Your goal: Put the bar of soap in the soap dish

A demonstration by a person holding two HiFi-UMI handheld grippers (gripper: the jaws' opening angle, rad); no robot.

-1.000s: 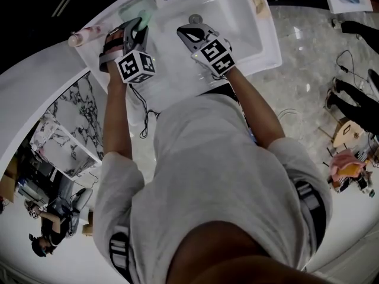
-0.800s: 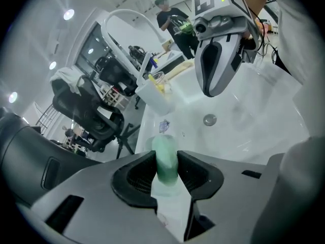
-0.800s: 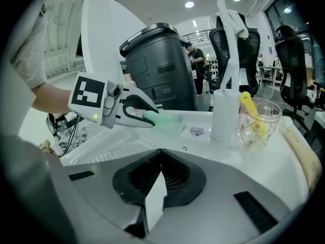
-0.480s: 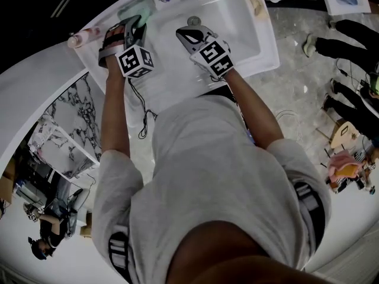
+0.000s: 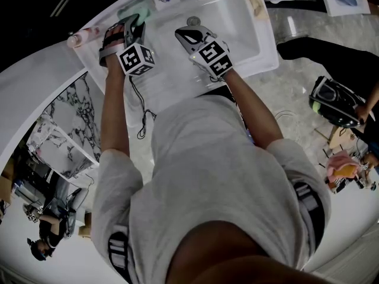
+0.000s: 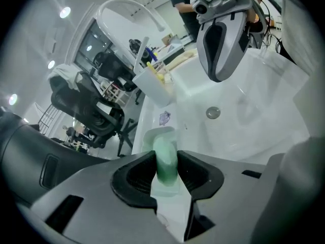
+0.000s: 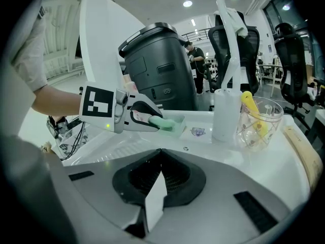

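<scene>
A pale green bar of soap [image 6: 165, 154] stands on edge between the pads of my left gripper [image 6: 166, 162], which is shut on it. Its far end reaches over the light green soap dish [image 6: 151, 138] on the sink's back rim. The right gripper view shows the same from the side: left gripper [image 7: 148, 119], soap [image 7: 162, 122], soap dish [image 7: 179, 126]. I cannot tell whether the soap touches the dish. My right gripper [image 7: 161, 155] is shut with nothing in it and hovers over the basin [image 5: 237, 22], beside the left gripper [image 5: 132, 27].
A white faucet [image 6: 127, 6] arches over the sink [image 6: 264, 105], whose drain [image 6: 213, 112] lies in the basin. A white cup [image 7: 226, 113] and a clear glass [image 7: 259, 121] with toothbrushes stand on the back rim. A dark bin [image 7: 157, 65] stands behind the counter.
My left gripper has edged a little toward the soap dish with the soap in it. The right gripper has stayed where it was. A person has moved in at the right.
</scene>
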